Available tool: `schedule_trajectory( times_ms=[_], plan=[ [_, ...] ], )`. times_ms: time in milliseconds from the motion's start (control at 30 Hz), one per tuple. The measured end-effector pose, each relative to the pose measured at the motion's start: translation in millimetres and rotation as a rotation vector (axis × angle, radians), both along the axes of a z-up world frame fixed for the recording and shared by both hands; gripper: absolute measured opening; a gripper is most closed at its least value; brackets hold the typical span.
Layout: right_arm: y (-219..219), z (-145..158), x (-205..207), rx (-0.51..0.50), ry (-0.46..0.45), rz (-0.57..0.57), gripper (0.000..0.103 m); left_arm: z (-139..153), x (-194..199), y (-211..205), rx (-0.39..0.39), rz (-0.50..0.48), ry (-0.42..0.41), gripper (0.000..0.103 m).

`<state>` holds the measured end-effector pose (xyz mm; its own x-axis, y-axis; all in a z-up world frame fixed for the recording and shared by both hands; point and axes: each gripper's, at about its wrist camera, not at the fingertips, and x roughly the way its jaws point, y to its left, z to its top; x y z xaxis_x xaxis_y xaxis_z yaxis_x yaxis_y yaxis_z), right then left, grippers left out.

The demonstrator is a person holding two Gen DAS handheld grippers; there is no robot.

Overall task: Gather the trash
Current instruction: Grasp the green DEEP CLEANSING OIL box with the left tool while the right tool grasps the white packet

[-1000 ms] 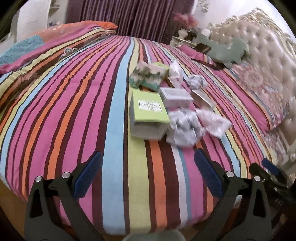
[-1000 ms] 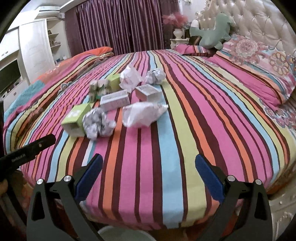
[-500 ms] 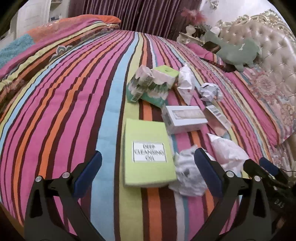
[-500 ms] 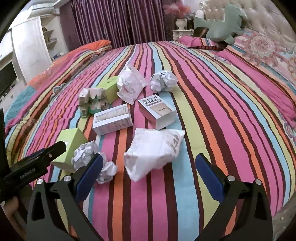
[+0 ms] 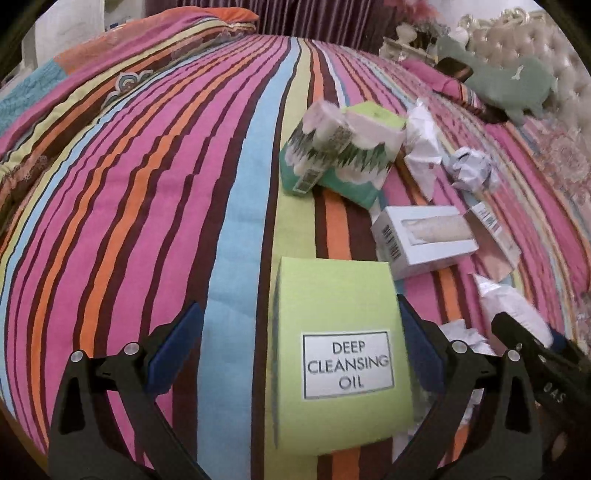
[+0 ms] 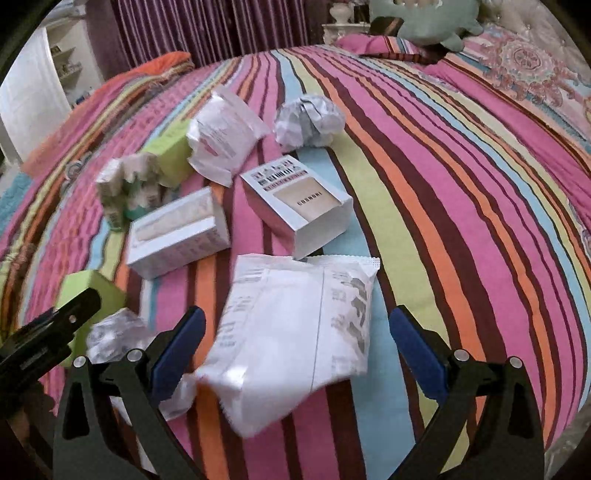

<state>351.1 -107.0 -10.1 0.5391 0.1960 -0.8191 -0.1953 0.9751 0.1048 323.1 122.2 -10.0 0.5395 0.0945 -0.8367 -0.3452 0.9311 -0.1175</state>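
The bed [image 5: 129, 206] carries all the trash on a soft striped quilt that domes away from both grippers; no counter is present. A tufted headboard [image 5: 517, 48] and a green plush toy [image 5: 513, 85] lie far beyond the fingers, with purple curtains [image 6: 207, 29] behind.

Left gripper [image 5: 299, 350]: fingers spread wide, holding nothing. The green carton [image 5: 340, 354] marked DEEP CLEANSING OIL lies flat between the pads, closer to the right pad. Ahead of the fingertips sit a white box [image 5: 424, 236] and, further out, a pine-print carton [image 5: 340, 155].

Right gripper [image 6: 299, 354]: fingers equally wide, holding nothing. The white pouch [image 6: 295, 339] lies between the pads. Forward of it are an open white sleeve box [image 6: 299, 199], a crumpled wrapper [image 6: 225, 136] and a paper ball [image 6: 308, 120]. A second paper wad [image 6: 114, 336] lies just outside the left pad; whether it touches the pouch cannot be told, as the view is blurred there.

Hazards:
- The carton is off-centre between the pads; closing may rotate or skid it across the quilt.
- The pouch is limp and slick; a pinch may fold it or let it slip free.
- The soft quilt yields, so the pads may snag fabric.
- The two grippers work close together; collision is possible.
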Motion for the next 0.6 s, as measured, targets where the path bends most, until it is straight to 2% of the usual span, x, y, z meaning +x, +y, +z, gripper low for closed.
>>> schedule_trajectory(
  times_ms=[133, 167, 200, 267, 333, 467, 600],
  plan=[
    [1, -9, 5, -0.044, 0.015, 0.017, 0.090, -8, 2, 0, -0.012, -0.019, 0.017, 0.096],
    [1, -11, 5, -0.048, 0.016, 0.025, 0.086, -9, 1, 1, -0.025, -0.022, 0.013, 0.096],
    [-1, -12, 4, -0.045, 0.022, 0.043, 0.076, -10, 0, 3, -0.039, -0.028, 0.013, 0.094],
    [-2, -12, 1, -0.042, 0.020, 0.061, 0.070, -11, 0, 5, -0.047, -0.042, 0.014, 0.082],
    [-3, -11, 0, -0.050, 0.014, 0.070, 0.067, -9, -1, 3, -0.051, -0.069, 0.009, 0.059],
    [-5, -9, -5, -0.043, 0.010, 0.080, 0.065, -7, -2, 2, -0.030, -0.086, 0.018, 0.059],
    [-15, -6, -13, -0.015, 0.012, 0.070, 0.065, -4, -17, 10, -0.031, -0.054, 0.009, 0.059]
  ],
)
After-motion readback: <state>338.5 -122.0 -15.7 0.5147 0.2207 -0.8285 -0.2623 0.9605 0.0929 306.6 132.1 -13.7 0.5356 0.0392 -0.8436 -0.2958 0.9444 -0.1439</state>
